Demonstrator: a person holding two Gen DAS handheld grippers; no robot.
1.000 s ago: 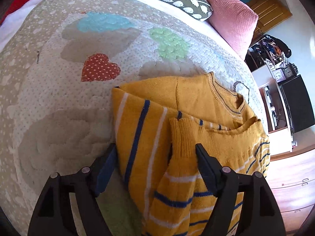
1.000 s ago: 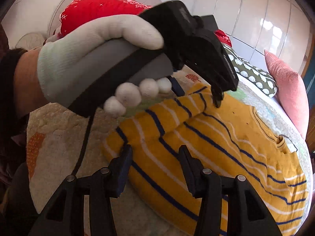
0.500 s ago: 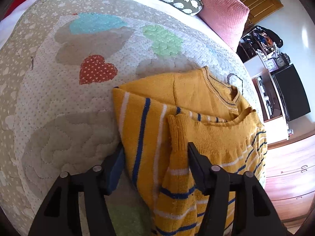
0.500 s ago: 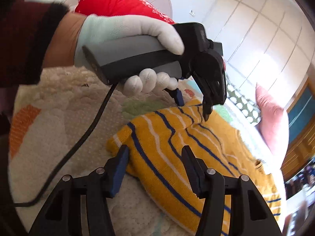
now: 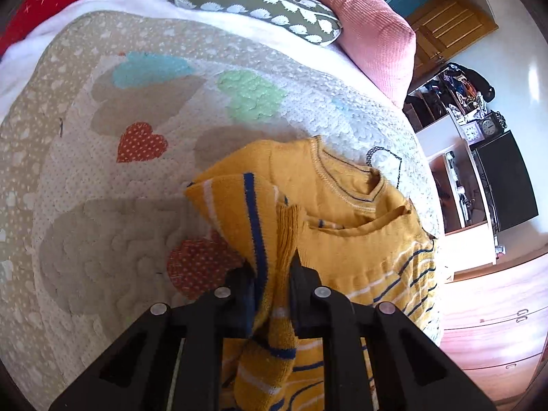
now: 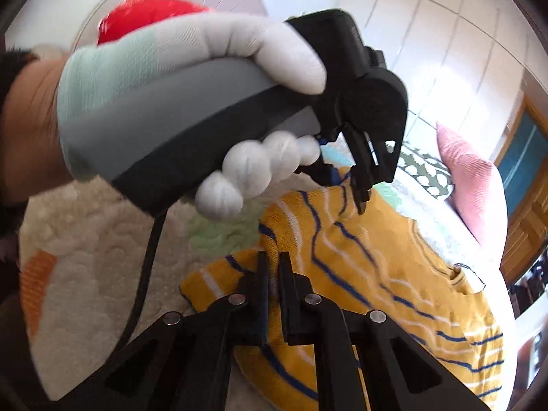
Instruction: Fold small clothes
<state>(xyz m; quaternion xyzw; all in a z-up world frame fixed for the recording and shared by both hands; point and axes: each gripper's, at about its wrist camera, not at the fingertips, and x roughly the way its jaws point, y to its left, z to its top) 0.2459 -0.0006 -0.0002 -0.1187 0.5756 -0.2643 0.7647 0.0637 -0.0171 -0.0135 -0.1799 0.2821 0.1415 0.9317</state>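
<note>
A small yellow sweater (image 5: 346, 212) with blue and white stripes lies on a quilted bedspread (image 5: 102, 205). One sleeve is folded over its body. My left gripper (image 5: 272, 274) is shut on the folded sleeve and side edge and lifts the cloth a little. My right gripper (image 6: 272, 274) is shut on the lower edge of the sweater (image 6: 394, 274) near its corner. In the right wrist view the left gripper (image 6: 346, 185), held by a white-gloved hand, pinches the sweater just beyond.
A grey patterned pillow (image 5: 253, 0) and a pink pillow (image 5: 370, 30) lie at the far end of the bed. A red cushion (image 6: 147, 13) is behind the gloved hand. Wooden drawers (image 5: 493, 335) and shelves stand to the right of the bed.
Both grippers were open over the sweater; both have closed on its cloth. The left one has bunched and raised the sleeve edge. The right one has moved in at the hem.
</note>
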